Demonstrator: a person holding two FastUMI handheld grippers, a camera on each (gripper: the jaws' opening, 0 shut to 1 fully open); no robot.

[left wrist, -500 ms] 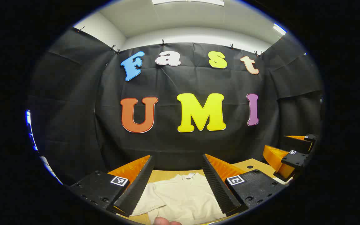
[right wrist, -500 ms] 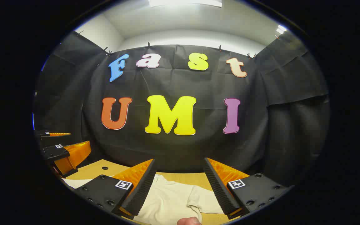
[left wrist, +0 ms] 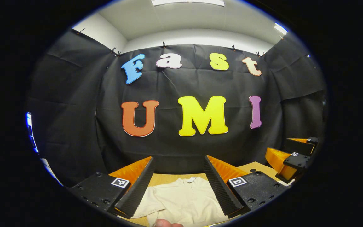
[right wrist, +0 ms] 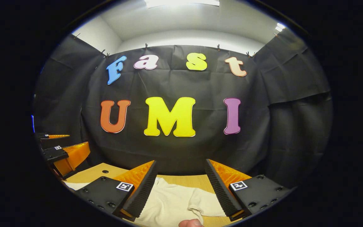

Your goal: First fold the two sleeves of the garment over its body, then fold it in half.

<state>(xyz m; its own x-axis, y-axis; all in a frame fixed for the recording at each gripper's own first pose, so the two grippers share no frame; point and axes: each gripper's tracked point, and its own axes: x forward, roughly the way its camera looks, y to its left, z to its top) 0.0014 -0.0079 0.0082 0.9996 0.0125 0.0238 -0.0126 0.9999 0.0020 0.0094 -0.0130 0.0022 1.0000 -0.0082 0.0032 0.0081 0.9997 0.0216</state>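
Garment (left wrist: 184, 200), cream, lies flat on a wooden table (right wrist: 184, 180), below and between the spread fingers of the left gripper (left wrist: 179, 183) and right gripper (right wrist: 179, 184), both empty.

garment (left wrist: 184, 201) lies flat on bench (right wrist: 181, 180) before the booth wall, below both grippers' spread jaws; one sleeve (right wrist: 208, 201) seemingly bunched at its right.
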